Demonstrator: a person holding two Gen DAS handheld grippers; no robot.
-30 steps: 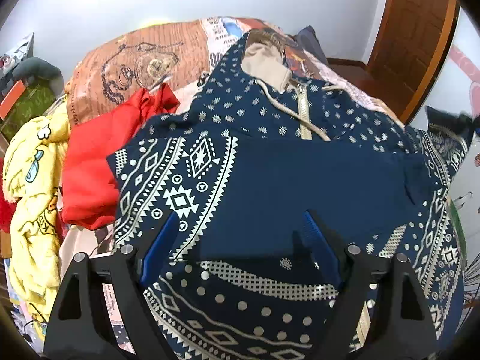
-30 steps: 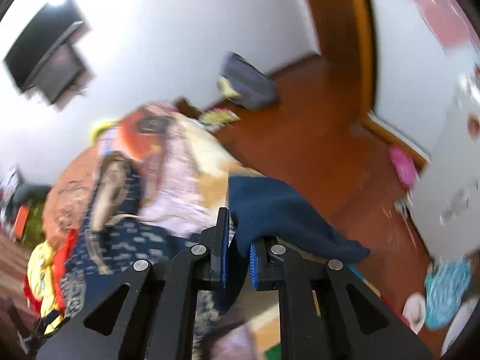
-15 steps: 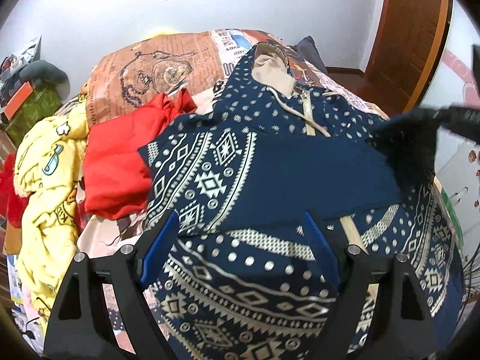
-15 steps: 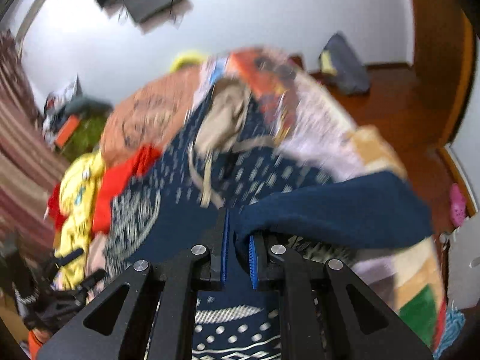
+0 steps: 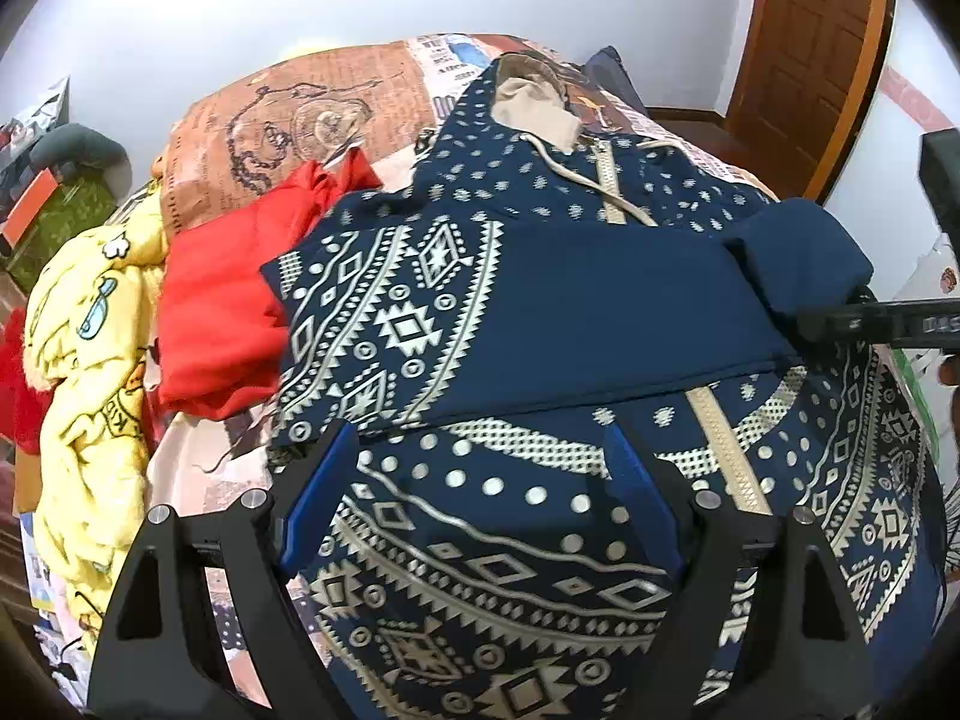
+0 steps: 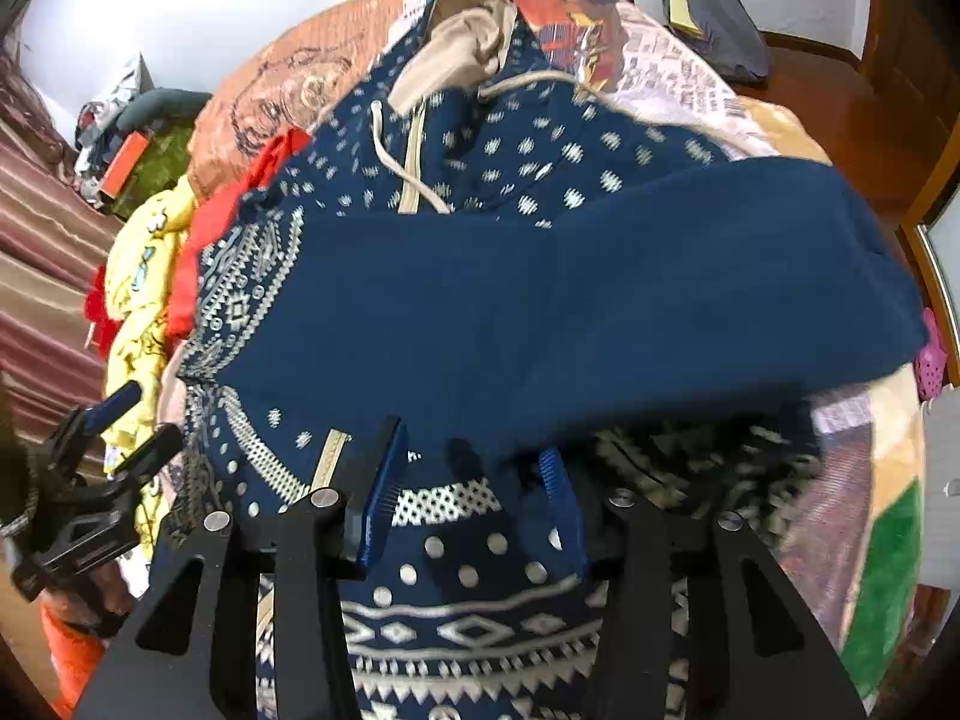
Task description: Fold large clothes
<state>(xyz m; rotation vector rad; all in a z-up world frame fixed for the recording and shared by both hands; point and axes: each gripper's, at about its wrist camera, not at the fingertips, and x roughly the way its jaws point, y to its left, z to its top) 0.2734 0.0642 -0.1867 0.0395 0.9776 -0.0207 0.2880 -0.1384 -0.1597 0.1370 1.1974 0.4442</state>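
Note:
A navy hoodie with cream patterns lies zip-up on the bed, hood at the far end. Its left sleeve is folded across the chest. The plain navy right sleeve lies over it from the right. My right gripper hovers at that sleeve's lower edge with its jaws opening. A bit of the sleeve's edge sits between the pads, which do not press on it. My left gripper is open above the hoodie's lower front, holding nothing. It also shows in the right wrist view as the left gripper.
A red garment and a yellow one are heaped left of the hoodie. An orange-brown printed blanket covers the bed's far left. A dark bag sits on the wooden floor beyond the bed, near a brown door.
My right gripper swung the navy sleeve from out over the floor across the hoodie's chest, tilted down, and its jaws came apart. The left gripper drew back slightly toward the hem.

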